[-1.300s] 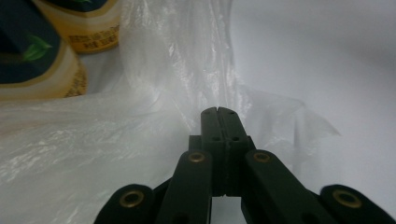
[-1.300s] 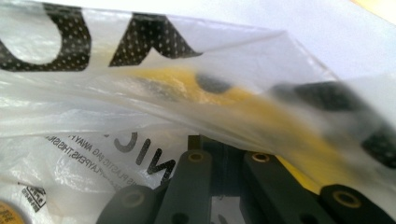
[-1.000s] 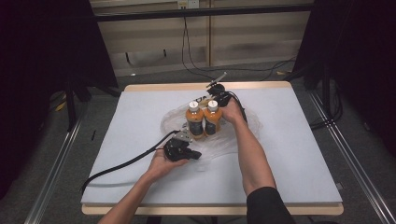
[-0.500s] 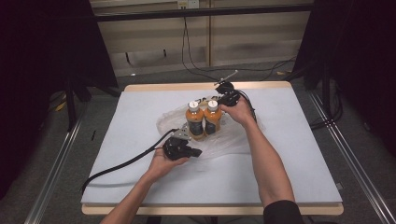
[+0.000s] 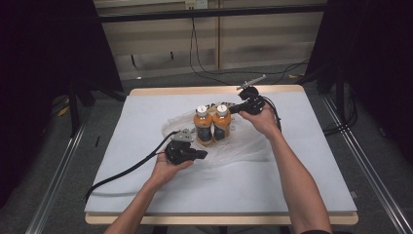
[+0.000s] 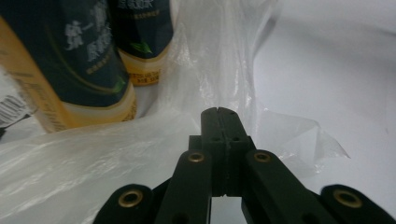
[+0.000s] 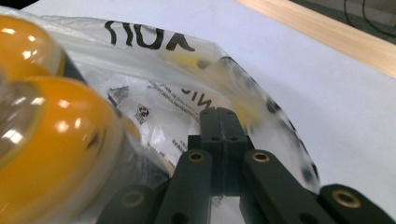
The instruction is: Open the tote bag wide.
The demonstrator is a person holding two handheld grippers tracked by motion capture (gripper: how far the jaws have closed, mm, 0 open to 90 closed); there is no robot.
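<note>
Two orange drink bottles with white caps [image 5: 203, 124] [image 5: 222, 121] stand side by side on a clear plastic bag [image 5: 246, 146] at the middle of the white table. My left gripper [image 5: 201, 155] lies low in front of the bottles, jaws shut with bag film [image 6: 70, 154] pinched at its tips [image 6: 219, 111]. The dark-labelled bottles [image 6: 70, 70] [image 6: 142, 42] rise just beyond it. My right gripper [image 5: 233, 111] is held up beside the right bottle's shoulder, jaws shut [image 7: 218, 112] on the printed edge of the bag [image 7: 163, 70]. Both bottles [image 7: 51, 140] [image 7: 23, 42] loom blurred at its left.
The white table cover [image 5: 311, 161] spreads bare to the right and front of the bag. A wooden table edge [image 5: 160, 91] runs along the back. Black cables trail from the left gripper [image 5: 126, 168] and behind the right hand [image 5: 275, 109]. Dark curtains and metal rails flank the table.
The right hand has moved to the right and upward from behind the bottles, taking the bag's edge with it. The left hand has stayed where it was.
</note>
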